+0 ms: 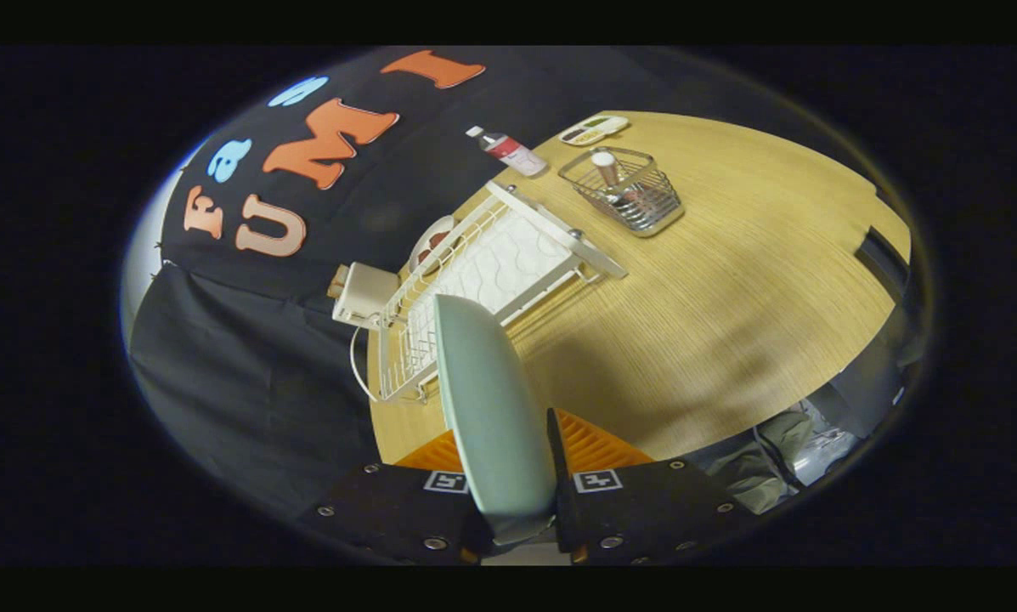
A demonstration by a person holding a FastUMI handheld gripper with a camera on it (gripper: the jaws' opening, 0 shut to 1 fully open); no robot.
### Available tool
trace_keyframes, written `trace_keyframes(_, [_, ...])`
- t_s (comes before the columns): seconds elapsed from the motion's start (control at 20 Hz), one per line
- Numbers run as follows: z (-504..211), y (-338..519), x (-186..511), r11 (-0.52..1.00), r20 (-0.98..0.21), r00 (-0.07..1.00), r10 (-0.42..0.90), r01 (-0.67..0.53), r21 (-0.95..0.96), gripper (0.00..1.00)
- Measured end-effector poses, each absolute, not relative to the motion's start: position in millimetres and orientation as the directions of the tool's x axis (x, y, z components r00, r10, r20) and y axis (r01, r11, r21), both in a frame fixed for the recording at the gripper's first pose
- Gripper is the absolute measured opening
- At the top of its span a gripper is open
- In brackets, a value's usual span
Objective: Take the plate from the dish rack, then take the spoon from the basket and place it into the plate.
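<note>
My gripper (508,476) is shut on a pale green plate (491,408), which stands edge-on between the fingers and is held above the wooden table (729,297). Beyond the plate lies the white wire dish rack (491,272) with a white padded mat inside. Further off stands a metal wire basket (627,191); a spoon (607,168) with a pale handle end sticks up out of it. The whole scene appears tilted.
A plastic bottle (508,151) with a red label lies behind the rack. A small white device (593,129) rests near the table's far edge. A white box (364,293) and a red-and-white dish (433,242) sit beside the rack's far side.
</note>
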State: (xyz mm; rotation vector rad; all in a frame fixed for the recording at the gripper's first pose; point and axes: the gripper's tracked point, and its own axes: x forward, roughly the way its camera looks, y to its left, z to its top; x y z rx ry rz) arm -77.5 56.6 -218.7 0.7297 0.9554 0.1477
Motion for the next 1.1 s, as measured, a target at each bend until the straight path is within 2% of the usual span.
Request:
trace_keyframes(0.5, [-276, 68, -73, 0.649, -0.699, 0.534, 0.475, 0.324, 0.689, 0.29])
trace_keyframes(0.95, [-285, 73, -54, 0.638, -0.706, 0.549, 0.448, 0.357, 0.683, 0.30])
trace_keyframes(1.1, [-279, 71, -51, 0.644, -0.707, 0.557, 0.435, 0.357, 0.677, 0.37])
